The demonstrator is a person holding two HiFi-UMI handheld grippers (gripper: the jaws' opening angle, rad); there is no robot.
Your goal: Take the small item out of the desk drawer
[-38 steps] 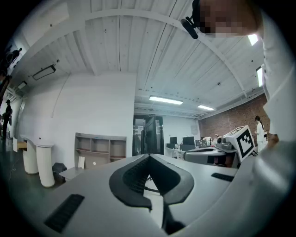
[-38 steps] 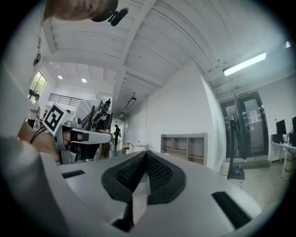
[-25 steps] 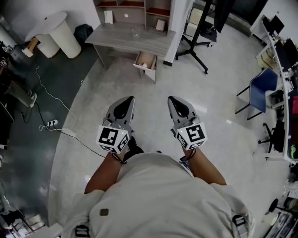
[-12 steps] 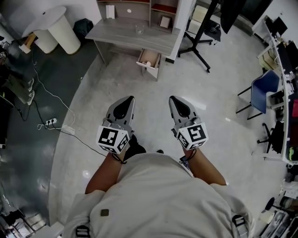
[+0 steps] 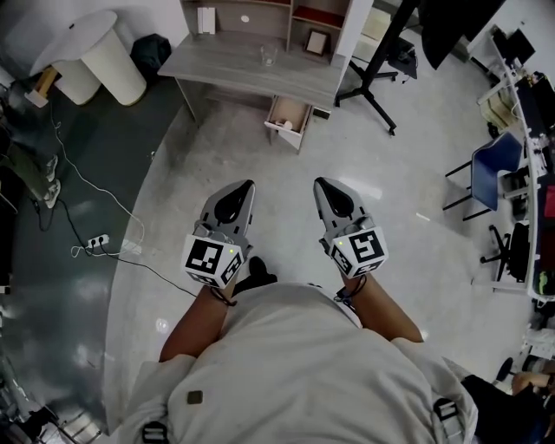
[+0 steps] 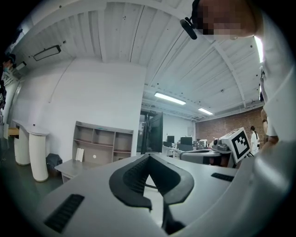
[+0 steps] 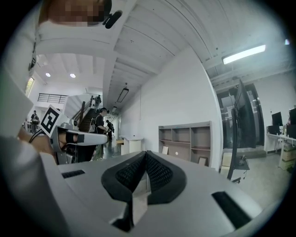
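In the head view a grey wooden desk stands ahead at the top of the picture. Its drawer hangs pulled out below the right end. A small pale item lies at the drawer's front end. My left gripper and right gripper are side by side, held level in front of the person's body and well short of the desk. Both are shut with nothing between the jaws. The left gripper view has its closed tips toward the desk. In the right gripper view the tips meet too.
A shelf unit and a glass sit on the desk. A white round pedestal stands to the left, a black stand's legs to the right, a blue chair farther right. Cables and a power strip lie on the floor at left.
The desk and open drawer have come closer and shifted a little right in the head view. Both grippers keep the same shut, side-by-side pose as they are carried forward.
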